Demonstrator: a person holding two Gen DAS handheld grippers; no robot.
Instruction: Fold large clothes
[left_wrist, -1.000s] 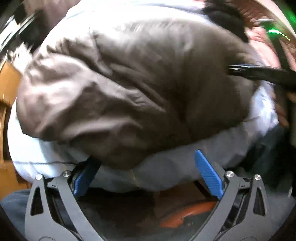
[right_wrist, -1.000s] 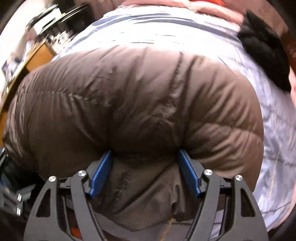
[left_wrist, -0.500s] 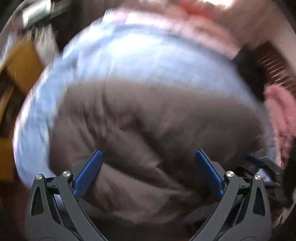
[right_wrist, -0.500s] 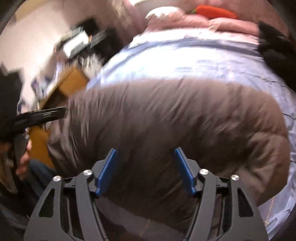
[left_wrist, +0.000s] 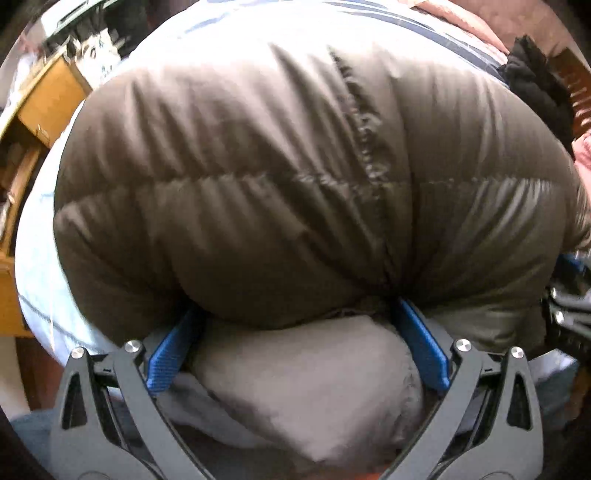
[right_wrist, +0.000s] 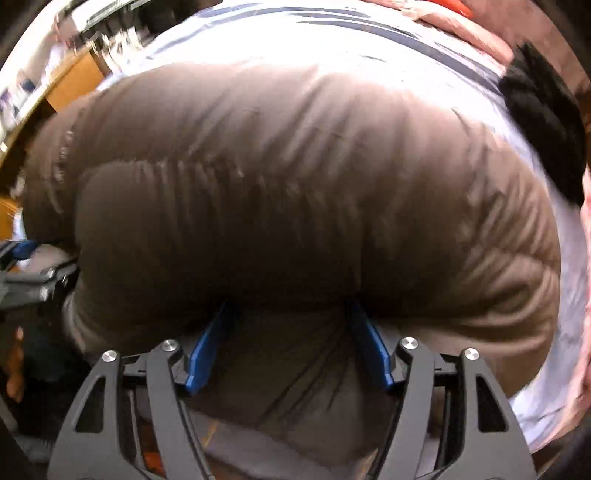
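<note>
Brown down jacket (left_wrist: 295, 184) lies folded on pale blue bed sheet (left_wrist: 40, 258). Left hand-held gripper (left_wrist: 295, 350) pinches near fold edge; right hand-held gripper (right_wrist: 290, 347), jaws opening, still presses padding, likely settling fold flat.

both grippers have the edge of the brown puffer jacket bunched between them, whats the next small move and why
Probably lower the near edge onto the pale blue sheet and let go: the puffer jacket already lies doubled and bulging, the left gripper pinches its edge, and the right gripper has fabric between its opening jaws.
</note>
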